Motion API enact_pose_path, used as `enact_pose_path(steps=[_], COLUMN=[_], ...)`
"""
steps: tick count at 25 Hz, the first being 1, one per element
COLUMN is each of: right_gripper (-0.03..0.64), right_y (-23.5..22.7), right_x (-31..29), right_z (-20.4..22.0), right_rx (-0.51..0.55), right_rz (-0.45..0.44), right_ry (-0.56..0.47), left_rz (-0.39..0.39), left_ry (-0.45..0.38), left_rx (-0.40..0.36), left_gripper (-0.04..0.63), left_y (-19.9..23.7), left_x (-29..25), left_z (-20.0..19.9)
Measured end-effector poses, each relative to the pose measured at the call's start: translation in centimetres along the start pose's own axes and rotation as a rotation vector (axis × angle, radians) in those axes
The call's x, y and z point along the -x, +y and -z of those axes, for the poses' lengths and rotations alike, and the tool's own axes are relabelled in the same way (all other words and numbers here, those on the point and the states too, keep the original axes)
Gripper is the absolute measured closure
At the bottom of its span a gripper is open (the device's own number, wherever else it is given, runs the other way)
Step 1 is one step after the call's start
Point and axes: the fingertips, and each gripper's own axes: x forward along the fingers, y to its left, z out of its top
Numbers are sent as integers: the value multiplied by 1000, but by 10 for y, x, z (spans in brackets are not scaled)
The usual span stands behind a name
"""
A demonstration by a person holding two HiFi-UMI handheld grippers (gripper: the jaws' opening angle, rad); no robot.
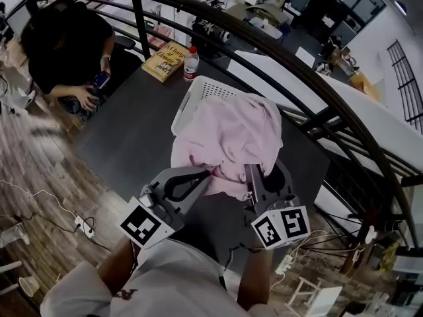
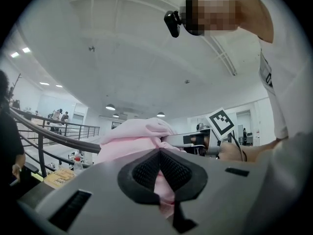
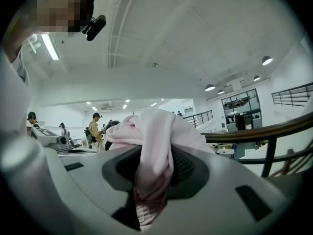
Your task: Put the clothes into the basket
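crumpled pale pink garment (image 1: 231,136) over white basket (image 1: 201,90), left tool (image 1: 209,174) and right tool (image 1: 250,172) clamped on it

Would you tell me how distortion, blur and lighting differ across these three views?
Head view: fisheye bends the railing into an arc; the floor at left is smeared; the garment is sharp. Left gripper view: dark round vignette, evenly lit ceiling. Right gripper view: same vignette, a strip light glares at upper left.
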Motion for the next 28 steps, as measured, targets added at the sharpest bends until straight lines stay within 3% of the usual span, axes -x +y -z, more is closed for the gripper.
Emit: enact_pose_path(steps=[14, 28], right_gripper=[485, 485], right_y=[-35, -61], right_x=[-74, -126], right_z=[19, 70], right_rx=[18, 21], right_rz=[82, 47], right_ry=[76, 213], left_rz=[32, 27], left_ry=[18, 72], left_rx=[50, 60], left_gripper=[592, 592], left_y=[77, 110], left_x=[-35, -57], left_z=[22, 46])
